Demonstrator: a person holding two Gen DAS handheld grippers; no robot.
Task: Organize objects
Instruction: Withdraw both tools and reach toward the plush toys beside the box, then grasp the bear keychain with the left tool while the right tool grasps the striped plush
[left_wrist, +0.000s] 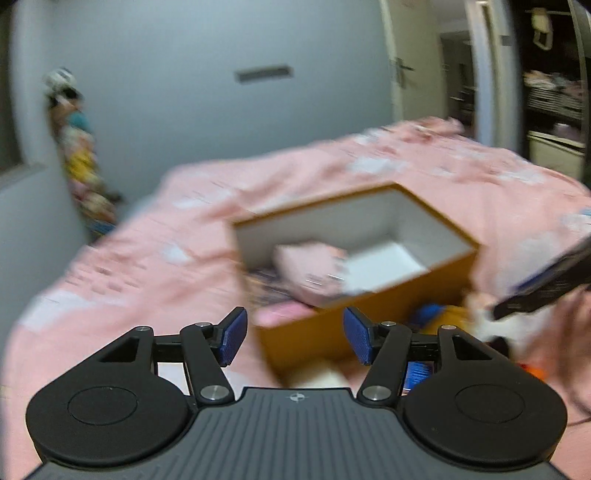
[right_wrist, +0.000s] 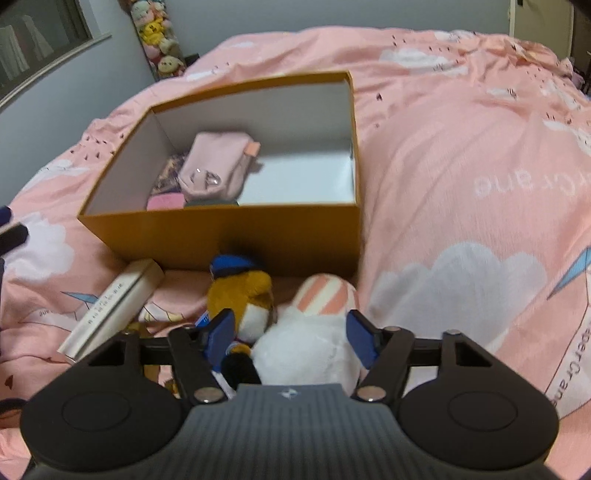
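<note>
An open orange box (right_wrist: 221, 236) with white inside walls sits on the bed. A pink pouch (right_wrist: 218, 162) and other small soft items lie in its left half. In front of the box lie a brown plush with a blue cap (right_wrist: 240, 288), a white plush with a pink-striped part (right_wrist: 314, 354) and a slim white carton (right_wrist: 114, 306). My right gripper (right_wrist: 293, 336) points down over the toys. Its blue pads flank the white plush without squeezing it. My left gripper (left_wrist: 293, 336) is open and holds nothing, just before the blurred box (left_wrist: 314, 343) and pouch (left_wrist: 310, 269).
A pink cloud-print duvet (right_wrist: 461, 166) covers the whole bed. A column of plush toys (right_wrist: 159, 33) hangs by the grey wall at the far left. A door (left_wrist: 402, 66) and wardrobe shelves (left_wrist: 554, 92) stand beyond the bed on the right.
</note>
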